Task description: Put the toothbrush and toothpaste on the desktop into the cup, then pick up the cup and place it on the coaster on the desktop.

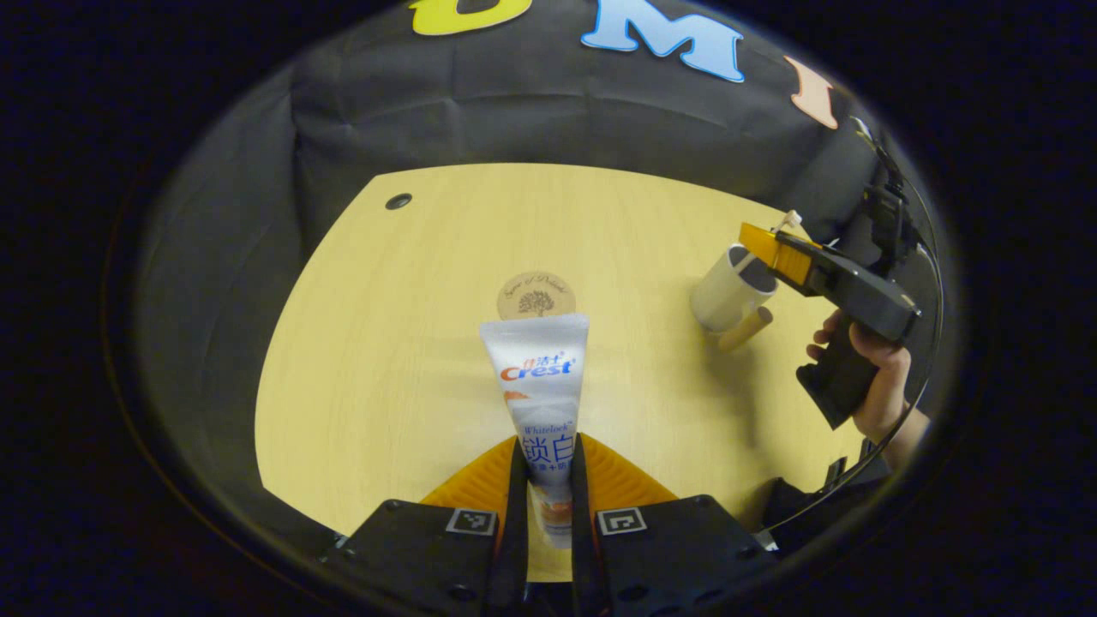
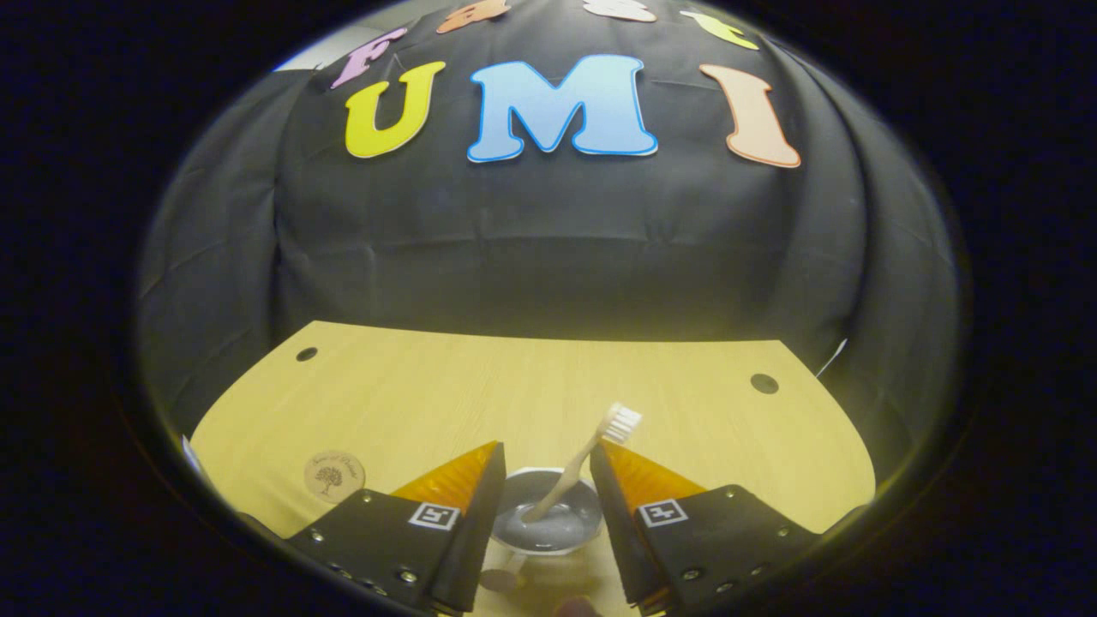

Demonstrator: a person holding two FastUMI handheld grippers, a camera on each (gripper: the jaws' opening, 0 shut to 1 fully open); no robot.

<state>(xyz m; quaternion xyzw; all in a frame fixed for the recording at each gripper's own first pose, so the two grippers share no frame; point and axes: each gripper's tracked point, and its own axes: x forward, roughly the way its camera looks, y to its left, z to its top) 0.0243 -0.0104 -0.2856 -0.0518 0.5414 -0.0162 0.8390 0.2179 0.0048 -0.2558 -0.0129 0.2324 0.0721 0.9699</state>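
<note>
The toothpaste tube (image 1: 540,386), white with blue and red print, sticks forward above the wooden desktop (image 1: 386,343), and my left gripper (image 1: 546,446) is shut on its lower part. Beyond the tube's end lies the round coaster (image 1: 536,296). At the right stands the white cup (image 1: 728,287) with a wooden handle (image 1: 746,328). My right gripper (image 1: 776,248) hovers over its rim, held by a hand (image 1: 870,377). In the right gripper view the cup (image 2: 544,518) sits below and between the fingers of my open right gripper (image 2: 546,454). The toothbrush (image 2: 583,463) leans inside it, bristles up.
The coaster (image 2: 334,476) lies left of the cup in the right gripper view. The desktop (image 2: 428,386) has small dark holes near its back corners (image 2: 306,353) (image 2: 764,383). Black cloth walls close in the back and sides.
</note>
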